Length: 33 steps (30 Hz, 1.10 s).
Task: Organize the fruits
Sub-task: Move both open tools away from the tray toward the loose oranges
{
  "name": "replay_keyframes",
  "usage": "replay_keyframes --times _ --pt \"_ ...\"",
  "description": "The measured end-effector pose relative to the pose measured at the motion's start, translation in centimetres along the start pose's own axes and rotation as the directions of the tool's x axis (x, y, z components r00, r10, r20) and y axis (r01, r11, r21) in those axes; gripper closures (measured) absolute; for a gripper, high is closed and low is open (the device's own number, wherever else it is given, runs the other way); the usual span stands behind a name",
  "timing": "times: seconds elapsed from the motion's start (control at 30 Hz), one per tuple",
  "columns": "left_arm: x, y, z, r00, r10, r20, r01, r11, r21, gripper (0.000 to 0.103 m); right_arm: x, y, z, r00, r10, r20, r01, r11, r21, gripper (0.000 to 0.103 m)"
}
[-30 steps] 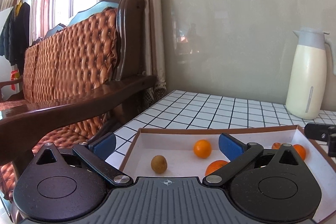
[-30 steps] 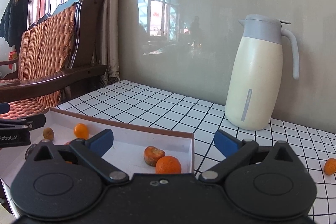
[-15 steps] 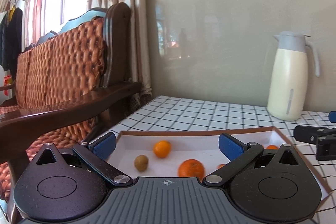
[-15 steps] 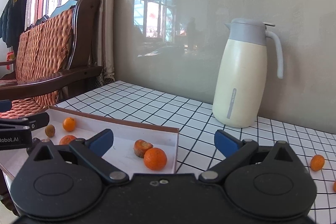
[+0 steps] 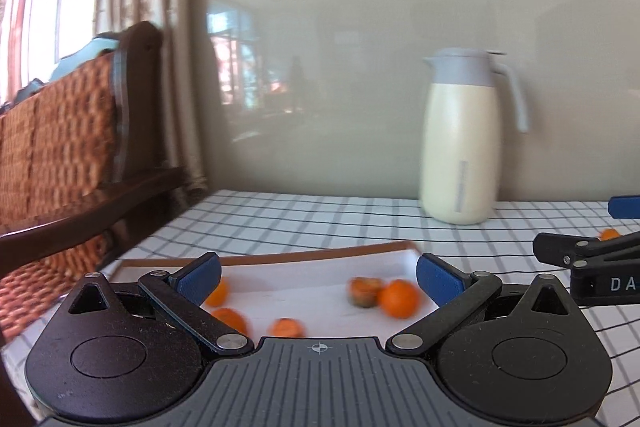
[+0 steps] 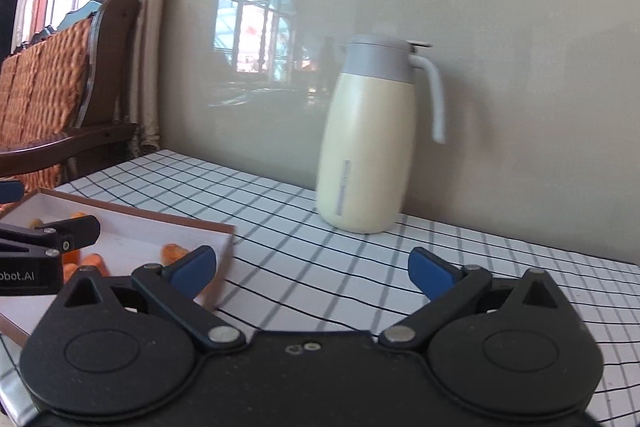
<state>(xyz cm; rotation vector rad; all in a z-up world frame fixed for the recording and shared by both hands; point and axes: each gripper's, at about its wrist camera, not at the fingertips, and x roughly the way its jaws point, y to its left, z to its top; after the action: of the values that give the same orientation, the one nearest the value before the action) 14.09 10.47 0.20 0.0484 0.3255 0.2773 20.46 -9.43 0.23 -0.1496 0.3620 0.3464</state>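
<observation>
Left tool (image 5: 318, 277): fingers apart, nothing between them, hovering over the near edge of the tray (image 5: 320, 257). Right tool (image 6: 312, 269): also apart and empty, over bare worktop (image 6: 400, 259) right of the tray (image 6: 132, 227).

Fruit: most of it is in the tray. Left view shows one orange (image 5: 399, 298) at the right end, touching a darker, half-peeled-looking piece (image 5: 363, 291), plus three more orange pieces near the front left, partly behind my left finger. All blurred, so I can't sort them by type. The brown kiwi-like fruit I saw a second ago isn't visible now, probably hidden behind the tool body. One stray orange (image 5: 609, 234) sits on the worktop, well right of the tray, just behind the right tool's arm in the left view.

What changed in the last second: both views swung right. The jug (image 6: 372, 147) moved from the right side of the frames toward the middle, and the tray slid left in the right view, now at its left edge. The stray was in the right view half a second ago, and it's out of that frame now. The tools kept the same spread throughout.

My read: tray work is paused and the right tool is heading for the loose fruit on the right. Next I need to find the stray again, come down over it with the fingers either side, then close. It's round, so it may roll if nudged.
</observation>
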Motion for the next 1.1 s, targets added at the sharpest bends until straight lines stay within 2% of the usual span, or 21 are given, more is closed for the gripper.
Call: replay_keyframes --times 0.2,0.4,0.63,0.8,0.9,0.97,1.03,1.1 --pt "0.2 -5.1 0.0 0.996 -0.084 0.000 0.084 0.995 0.053 0.000 0.0 -5.3 -2.0 0.994 -0.105 -0.043 0.106 0.994 0.020 0.006" --pt "0.9 -10.7 0.1 0.981 -0.191 -0.013 0.191 0.977 0.093 0.000 -0.2 -10.7 -3.9 0.978 -0.189 -0.086 0.196 0.977 0.078 0.006" --pt "1.7 -16.6 -0.4 0.967 -0.252 -0.034 0.254 0.957 0.141 0.000 -0.1 -14.6 -5.2 0.965 -0.241 -0.107 0.253 0.961 0.115 0.006" --pt "2.8 -18.7 -0.6 0.962 -0.271 -0.042 0.275 0.948 0.158 0.000 0.4 -16.4 -6.2 0.957 -0.260 -0.126 0.277 0.951 0.136 0.007" --pt "3.8 -19.7 -0.6 0.960 -0.275 -0.053 0.280 0.947 0.158 0.000 0.9 -17.4 -6.6 0.956 -0.253 -0.149 0.276 0.948 0.160 0.012" --pt "4.6 -20.3 -0.4 0.958 -0.280 -0.059 0.285 0.946 0.151 0.000 1.6 -18.1 -6.8 0.953 -0.250 -0.172 0.278 0.947 0.162 0.019" --pt "5.5 -21.0 -0.3 0.953 -0.294 -0.074 0.302 0.941 0.154 0.000 2.2 -18.9 -7.0 0.949 -0.244 -0.198 0.278 0.945 0.170 0.035" --pt "6.2 -21.8 -0.3 0.949 -0.305 -0.081 0.315 0.935 0.165 0.000 2.8 -19.6 -7.3 0.947 -0.237 -0.216 0.278 0.942 0.186 0.038"
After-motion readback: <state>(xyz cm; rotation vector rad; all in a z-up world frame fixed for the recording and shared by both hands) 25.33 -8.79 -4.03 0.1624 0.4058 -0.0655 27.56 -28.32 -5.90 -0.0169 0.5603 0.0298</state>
